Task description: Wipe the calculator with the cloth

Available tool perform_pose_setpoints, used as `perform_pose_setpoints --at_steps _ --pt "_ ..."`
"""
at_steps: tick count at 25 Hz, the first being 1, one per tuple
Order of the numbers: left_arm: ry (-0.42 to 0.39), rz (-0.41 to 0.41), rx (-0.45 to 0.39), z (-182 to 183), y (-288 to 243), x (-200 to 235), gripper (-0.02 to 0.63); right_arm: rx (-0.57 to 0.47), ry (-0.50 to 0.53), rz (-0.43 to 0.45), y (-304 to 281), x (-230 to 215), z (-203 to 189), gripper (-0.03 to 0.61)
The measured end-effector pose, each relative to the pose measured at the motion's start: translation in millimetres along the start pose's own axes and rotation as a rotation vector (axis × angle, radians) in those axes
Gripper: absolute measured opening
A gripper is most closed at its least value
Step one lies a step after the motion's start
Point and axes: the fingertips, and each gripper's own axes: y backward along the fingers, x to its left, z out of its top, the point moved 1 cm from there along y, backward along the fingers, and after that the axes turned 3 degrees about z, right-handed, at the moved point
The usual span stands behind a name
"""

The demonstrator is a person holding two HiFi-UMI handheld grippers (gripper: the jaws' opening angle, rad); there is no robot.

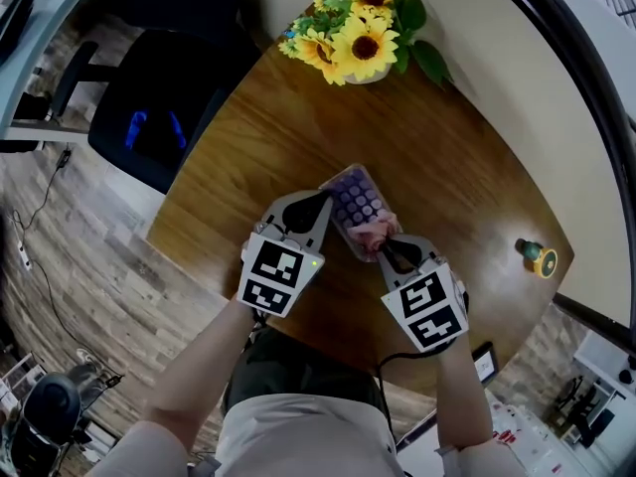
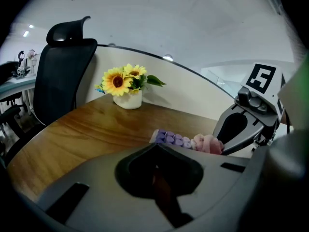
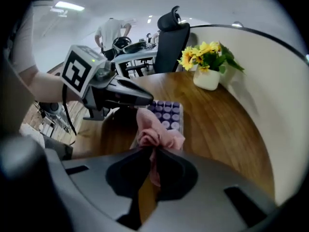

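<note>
The right gripper [image 3: 148, 151] is clamped on a bunched pink cloth [image 3: 155, 132], which presses on the near end of the flat calculator with purple keys [image 1: 356, 199]. The left gripper [image 1: 320, 200] has its jaws together and empty, with the tips at the calculator's left edge. Both forearms reach in from the rounded wooden tabletop's [image 1: 467, 167] near edge and converge on the calculator. At the far edge, a white pot [image 1: 366, 76] holds yellow sunflowers [image 1: 363, 28].

Purple-keyed calculator [image 1: 356, 204] flat on table, bunched pink cloth [image 1: 374, 234] on its near end
</note>
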Motion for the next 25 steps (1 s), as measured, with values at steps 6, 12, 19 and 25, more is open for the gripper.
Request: perform_pose_setpoints --at_steps 6,12,19,25 --pt "0.077 -0.001 -0.009 0 1 0 0.002 -0.045 -0.02 -0.064 27 -24 16 0.032" --pt "0.113 -0.011 -0.019 2 6 7 0.003 -0.406 -0.188 -0.048 23 -32 89 0.034" --pt "0.044 0.008 0.026 0 0 9 0.003 -0.396 -0.217 -0.035 -31 -14 101 0.034" --pt "0.048 0.02 0.038 -3 0 11 0.003 -0.298 -0.185 -0.027 -31 4 75 0.034"
